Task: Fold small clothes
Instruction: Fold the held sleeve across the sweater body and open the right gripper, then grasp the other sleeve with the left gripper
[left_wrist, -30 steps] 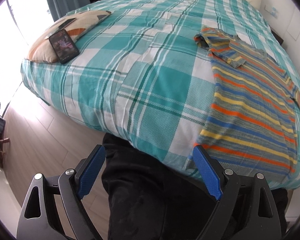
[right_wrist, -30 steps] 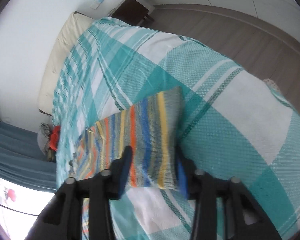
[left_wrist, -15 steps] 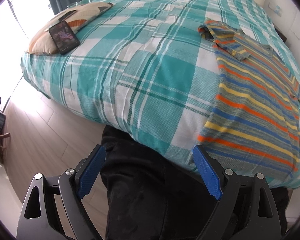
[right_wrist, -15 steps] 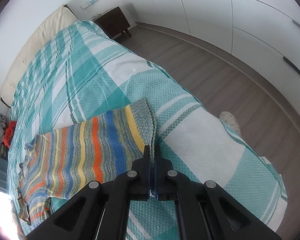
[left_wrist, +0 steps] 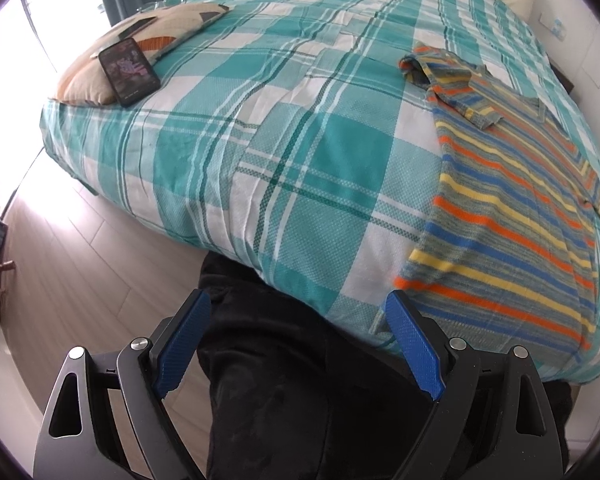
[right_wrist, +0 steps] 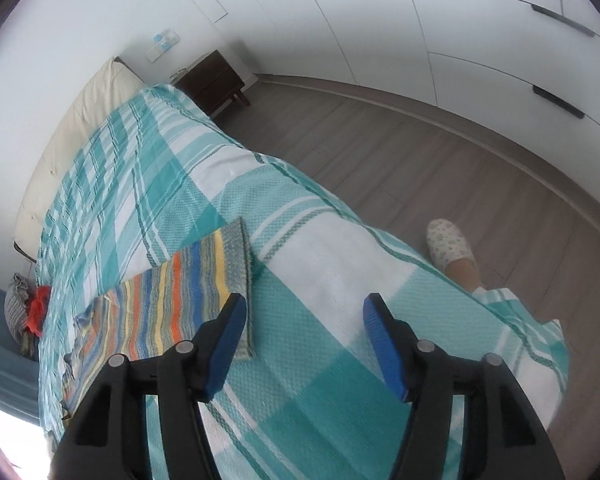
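Striped in orange, blue and yellow, the small shirt lies flat on the teal plaid bedspread, beyond and to the right of the left gripper, whose jaws stand wide with nothing between them. The right gripper is opening over bare bedspread; the shirt's hem lies just behind its left pad. A phone rests on a pillow far off to the left.
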Demonstrator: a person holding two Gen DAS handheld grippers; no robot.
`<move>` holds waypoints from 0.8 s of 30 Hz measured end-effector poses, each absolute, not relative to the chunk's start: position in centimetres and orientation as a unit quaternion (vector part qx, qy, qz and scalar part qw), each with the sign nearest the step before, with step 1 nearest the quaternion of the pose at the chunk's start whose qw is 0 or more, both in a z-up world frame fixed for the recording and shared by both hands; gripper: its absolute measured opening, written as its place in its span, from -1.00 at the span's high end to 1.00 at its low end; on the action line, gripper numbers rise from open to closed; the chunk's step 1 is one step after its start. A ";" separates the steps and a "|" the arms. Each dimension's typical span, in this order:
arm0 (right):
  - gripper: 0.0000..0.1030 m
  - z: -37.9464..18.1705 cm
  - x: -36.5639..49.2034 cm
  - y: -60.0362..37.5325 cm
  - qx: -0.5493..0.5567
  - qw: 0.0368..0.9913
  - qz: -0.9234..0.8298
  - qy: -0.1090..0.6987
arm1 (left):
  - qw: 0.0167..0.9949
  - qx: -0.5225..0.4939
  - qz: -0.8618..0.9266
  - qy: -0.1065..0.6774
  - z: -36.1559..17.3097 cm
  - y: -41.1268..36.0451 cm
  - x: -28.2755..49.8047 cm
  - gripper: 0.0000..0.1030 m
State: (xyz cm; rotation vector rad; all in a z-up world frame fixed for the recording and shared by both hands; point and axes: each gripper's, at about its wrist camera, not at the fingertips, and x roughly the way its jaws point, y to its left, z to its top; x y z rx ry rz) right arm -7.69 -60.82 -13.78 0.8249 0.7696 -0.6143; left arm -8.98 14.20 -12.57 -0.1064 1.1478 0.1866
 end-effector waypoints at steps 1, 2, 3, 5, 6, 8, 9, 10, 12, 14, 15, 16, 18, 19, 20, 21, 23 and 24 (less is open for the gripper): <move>-0.20 -13.6 -8.6 -60.4 0.378 0.803 -0.285 0.361 | 0.834 -0.050 0.086 0.542 -12.7 14.0 -8.8 -0.76; -0.21 -13.5 -9.5 -59.7 0.366 0.808 -0.284 0.365 | 0.833 -0.048 0.082 0.544 -12.8 13.8 -8.6 -0.76; -0.21 -13.3 -10.3 -58.9 0.349 0.814 -0.282 0.370 | 0.832 -0.048 0.077 0.547 -13.0 13.6 -8.3 -0.76; -0.21 -12.9 -11.7 -56.8 0.310 0.828 -0.272 0.380 | 0.829 -0.051 0.063 0.553 -13.1 12.9 -7.6 -0.76; -0.21 -12.7 -12.0 -55.6 0.291 0.835 -0.264 0.385 | 0.829 -0.052 0.056 0.553 -13.1 12.5 -7.2 -0.76; -0.21 -12.4 -12.5 -53.1 0.254 0.850 -0.240 0.394 | 0.833 -0.049 0.039 0.550 -12.6 11.4 -6.4 -0.76; -0.21 -12.2 -12.6 -51.7 0.235 0.858 -0.226 0.397 | 0.836 -0.045 0.030 0.546 -12.3 10.8 -6.0 -0.76; -0.21 -12.1 -12.6 -50.2 0.217 0.865 -0.211 0.400 | 0.839 -0.041 0.020 0.542 -11.8 10.2 -5.6 -0.76; -0.21 -12.1 -12.4 -47.6 0.187 0.876 -0.183 0.405 | 0.846 -0.034 -0.002 0.532 -10.8 9.2 -4.6 -0.76; -0.21 -12.4 -12.0 -45.3 0.167 0.881 -0.158 0.414 | 0.856 -0.050 -0.030 0.513 -9.2 9.1 -3.3 -0.76; -0.21 -12.6 -11.9 -44.3 0.161 0.882 -0.149 0.418 | 0.862 -0.067 -0.040 0.501 -8.2 9.4 -2.6 -0.76; -0.21 -12.7 -11.9 -43.4 0.157 0.882 -0.142 0.421 | 0.867 -0.082 -0.046 0.490 -7.4 9.7 -1.8 -0.78; -0.21 -13.0 -12.2 -41.8 0.151 0.884 -0.130 0.422 | 0.878 -0.090 -0.053 0.467 -5.9 9.8 0.1 -0.81; -0.21 -13.0 -12.4 -41.2 0.148 0.886 -0.125 0.421 | 0.882 -0.077 -0.056 0.461 -5.4 9.4 1.3 -0.81; -0.21 -13.1 -12.6 -40.5 0.144 0.887 -0.121 0.421 | 0.884 -0.056 -0.060 0.460 -5.1 8.5 2.5 -0.81; -0.21 -13.2 -12.8 -39.9 0.140 0.889 -0.117 0.420 | 0.884 -0.030 -0.073 0.462 -5.1 7.2 3.9 -0.81; -0.21 -13.3 -13.2 -38.8 0.133 0.890 -0.110 0.422 | 0.878 0.037 -0.113 0.464 -5.4 3.6 6.2 -0.81; -0.21 -13.4 -13.4 -38.4 0.131 0.890 -0.107 0.424 | 0.873 0.076 -0.132 0.463 -5.9 1.4 7.1 -0.80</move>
